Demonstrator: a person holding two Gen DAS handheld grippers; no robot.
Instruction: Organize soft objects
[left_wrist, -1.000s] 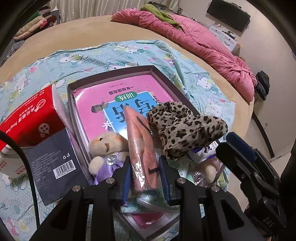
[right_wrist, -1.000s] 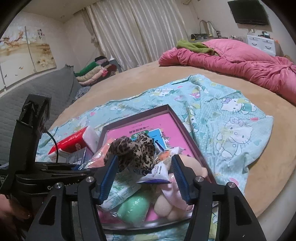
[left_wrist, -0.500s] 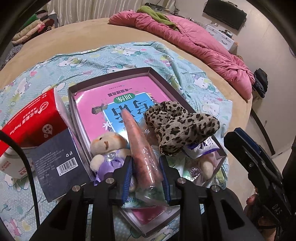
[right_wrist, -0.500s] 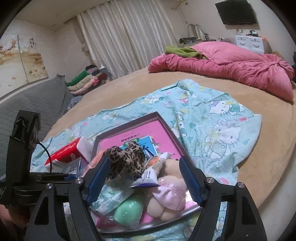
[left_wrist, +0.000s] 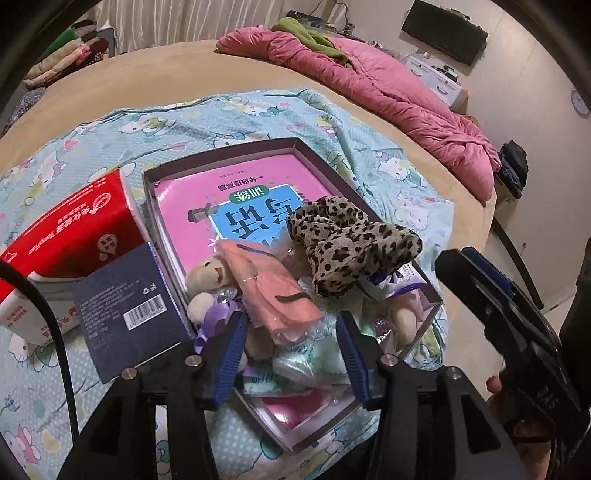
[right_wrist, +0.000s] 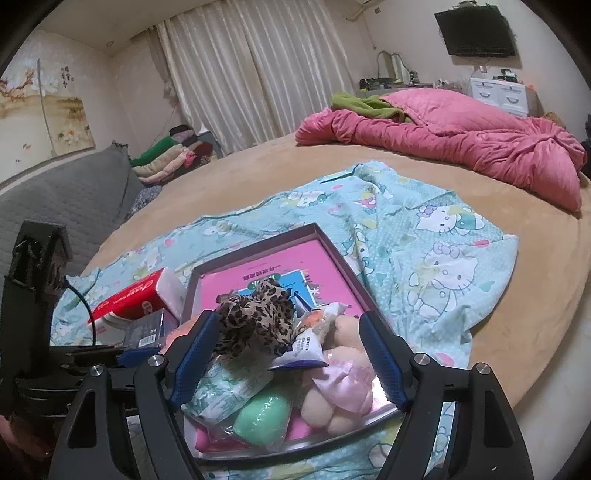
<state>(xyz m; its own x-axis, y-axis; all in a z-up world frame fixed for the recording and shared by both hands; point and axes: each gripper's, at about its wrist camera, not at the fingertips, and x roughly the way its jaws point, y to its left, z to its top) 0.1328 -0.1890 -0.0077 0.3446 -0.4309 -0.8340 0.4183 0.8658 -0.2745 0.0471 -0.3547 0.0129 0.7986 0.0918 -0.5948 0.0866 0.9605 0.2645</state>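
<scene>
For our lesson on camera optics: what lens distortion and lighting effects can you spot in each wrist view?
Left wrist view: fisheye bending curves the bed edge, dark vignette fills the corners, the right tool looms dim. Right wrist view: the curtains bow, warm indoor light is even, the tray rim shows slight glare.

1. Indoor artificial light, warm and soft. Source out of frame, somewhere overhead. No hard shadows on the round tan bed (right_wrist: 517, 302).
2. Right wrist view is brighter; the pleated cream curtains (right_wrist: 255, 74) are evenly lit, not blown out.
3. Left wrist view is dimmer. Black vignette in all corners of both views.
4. Heavy fisheye: the bed edge bows, and the wall-mounted black TV (right_wrist: 474, 33) tilts near the rim.
5. Slight glare on the glossy pink book cover (left_wrist: 207, 199) and on the clear plastic wrappers (left_wrist: 295, 362).
6. Near black gripper frames are soft; the centre is sharp, print on the book is legible.
7. Mild noise in dark areas.
</scene>
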